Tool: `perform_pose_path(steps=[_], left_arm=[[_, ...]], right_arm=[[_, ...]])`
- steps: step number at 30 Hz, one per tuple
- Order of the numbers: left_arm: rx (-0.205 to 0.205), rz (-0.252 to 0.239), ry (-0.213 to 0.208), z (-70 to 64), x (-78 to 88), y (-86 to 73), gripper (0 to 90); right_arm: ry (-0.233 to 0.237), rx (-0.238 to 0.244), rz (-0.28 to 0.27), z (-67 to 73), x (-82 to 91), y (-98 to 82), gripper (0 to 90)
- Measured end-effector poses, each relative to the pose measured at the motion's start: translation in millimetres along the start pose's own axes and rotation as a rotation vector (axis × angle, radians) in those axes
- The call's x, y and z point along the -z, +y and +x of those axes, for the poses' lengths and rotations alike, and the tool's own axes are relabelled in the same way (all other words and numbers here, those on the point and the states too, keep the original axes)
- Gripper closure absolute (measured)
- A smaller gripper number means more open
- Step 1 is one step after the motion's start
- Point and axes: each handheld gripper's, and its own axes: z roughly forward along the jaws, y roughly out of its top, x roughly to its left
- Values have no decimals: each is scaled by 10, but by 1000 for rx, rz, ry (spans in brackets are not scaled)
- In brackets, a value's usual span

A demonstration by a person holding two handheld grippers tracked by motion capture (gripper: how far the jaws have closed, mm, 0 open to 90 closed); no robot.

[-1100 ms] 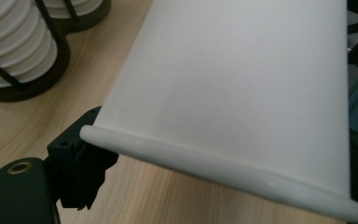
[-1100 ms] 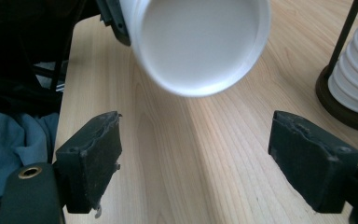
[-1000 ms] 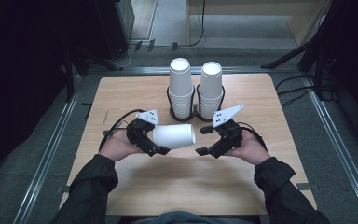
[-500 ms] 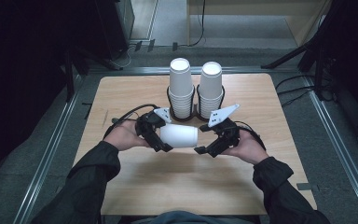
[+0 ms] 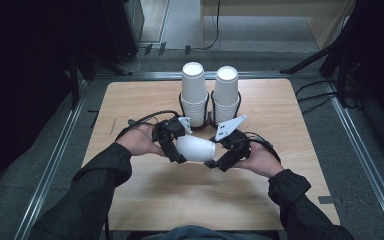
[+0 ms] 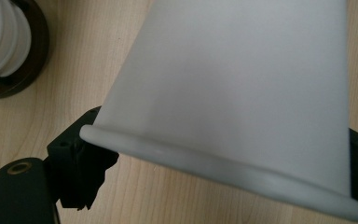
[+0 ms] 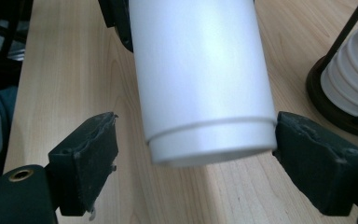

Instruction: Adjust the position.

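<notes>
A white paper cup (image 5: pixel 196 148) lies sideways above the wooden table (image 5: pixel 130 105), just before two cup stacks (image 5: pixel 195 95). The left gripper (image 5: pixel 172 145) clamps its rim end. The right gripper (image 5: pixel 225 157) straddles its base, one jaw touching, the other apart.

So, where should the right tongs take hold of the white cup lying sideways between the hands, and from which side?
Probably the narrow closed base of the white cup, coming from the person's right along the cup's axis. The left tongs already hold the rim end, so the base is the free end. The right tongs stand open around it, one jaw touching, the other apart. Squeeze gently; paper walls likely dent.
</notes>
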Motion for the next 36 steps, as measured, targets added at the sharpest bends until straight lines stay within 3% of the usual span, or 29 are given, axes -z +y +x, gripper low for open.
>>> perform_pose_path(steps=[3,11,16,22,26,28,36], left_arm=[[-9,13,-8,-8,-36,38,114],[-56,45,-36,-73,-146,142,109],[-47,7,-59,-93,-153,185,104],[-39,8,-57,-88,-163,201,100],[5,-71,-64,-97,-140,158,68],[29,-99,-61,-84,-127,138,0],[80,-222,-49,-52,-64,16,0]], right_arm=[[-17,30,12,11,-48,25,144],[-13,49,32,70,-145,85,149],[-16,45,46,71,-170,69,172],[-11,43,51,69,-156,54,219],[-21,53,35,76,-113,51,221],[-25,48,18,66,-87,55,221],[-22,26,-23,1,2,-5,218]])
